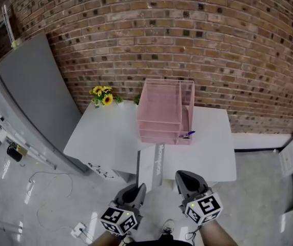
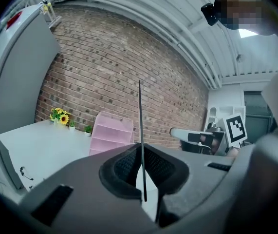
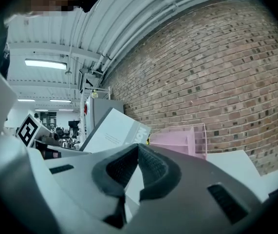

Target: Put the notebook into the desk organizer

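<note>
- Left hand-held gripper (image 1: pixel 141 187) pinches the notebook (image 1: pixel 161 160) by its edge; right hand-held gripper (image 1: pixel 180 175) looks closed beside it.
- Likely light, thin, bendy: grip near the spine.

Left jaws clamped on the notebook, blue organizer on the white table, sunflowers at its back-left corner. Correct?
Not quite: the desk organizer is pink, not blue, as the head view shows. The rest stands: the left gripper has its jaws clamped on the notebook, and the sunflowers sit at the back-left corner of the white table.

Print on the notebook (image 1: pixel 159 164) is too small to read.
</note>
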A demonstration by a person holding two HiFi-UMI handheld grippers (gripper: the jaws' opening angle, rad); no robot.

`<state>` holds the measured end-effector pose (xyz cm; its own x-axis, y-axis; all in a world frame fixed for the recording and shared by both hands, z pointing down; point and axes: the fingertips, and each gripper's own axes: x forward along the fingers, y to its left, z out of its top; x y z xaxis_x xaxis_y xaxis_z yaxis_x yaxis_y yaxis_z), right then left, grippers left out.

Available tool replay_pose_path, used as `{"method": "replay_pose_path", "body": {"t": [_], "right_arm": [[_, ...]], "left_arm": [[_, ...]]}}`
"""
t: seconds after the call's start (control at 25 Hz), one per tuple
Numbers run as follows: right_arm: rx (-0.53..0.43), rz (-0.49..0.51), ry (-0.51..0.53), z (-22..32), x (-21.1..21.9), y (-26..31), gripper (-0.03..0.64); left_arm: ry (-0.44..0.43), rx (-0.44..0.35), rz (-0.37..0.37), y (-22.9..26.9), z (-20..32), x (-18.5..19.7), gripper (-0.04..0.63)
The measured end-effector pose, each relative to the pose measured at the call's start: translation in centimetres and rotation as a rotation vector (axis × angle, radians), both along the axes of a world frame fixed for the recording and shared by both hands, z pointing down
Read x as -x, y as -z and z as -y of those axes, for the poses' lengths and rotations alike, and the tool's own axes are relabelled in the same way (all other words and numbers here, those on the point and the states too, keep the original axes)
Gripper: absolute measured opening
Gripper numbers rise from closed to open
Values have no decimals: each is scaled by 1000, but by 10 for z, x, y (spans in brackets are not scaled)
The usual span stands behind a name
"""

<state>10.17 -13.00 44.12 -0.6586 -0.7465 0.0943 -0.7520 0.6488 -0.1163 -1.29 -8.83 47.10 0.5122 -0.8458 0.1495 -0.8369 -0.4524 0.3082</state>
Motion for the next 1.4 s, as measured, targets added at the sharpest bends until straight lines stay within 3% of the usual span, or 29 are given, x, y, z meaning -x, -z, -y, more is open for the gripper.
{"method": "replay_pose_path", "body": {"t": [0.32, 0.6, 0.96, 1.4], "right_arm": [[-10, 3, 39, 28, -37, 1, 5], [-12, 1, 29, 42, -53, 3, 3], [-12, -8, -21, 69, -54, 0, 3], [-7, -23, -121, 128, -19, 6, 3]], "left_arm": [[32, -6, -3, 3, 24, -42, 11], [31, -22, -4, 9, 46, -55, 11], [-10, -46, -9, 17, 92, -49, 11], [-103, -89, -25, 33, 177, -17, 11]]}}
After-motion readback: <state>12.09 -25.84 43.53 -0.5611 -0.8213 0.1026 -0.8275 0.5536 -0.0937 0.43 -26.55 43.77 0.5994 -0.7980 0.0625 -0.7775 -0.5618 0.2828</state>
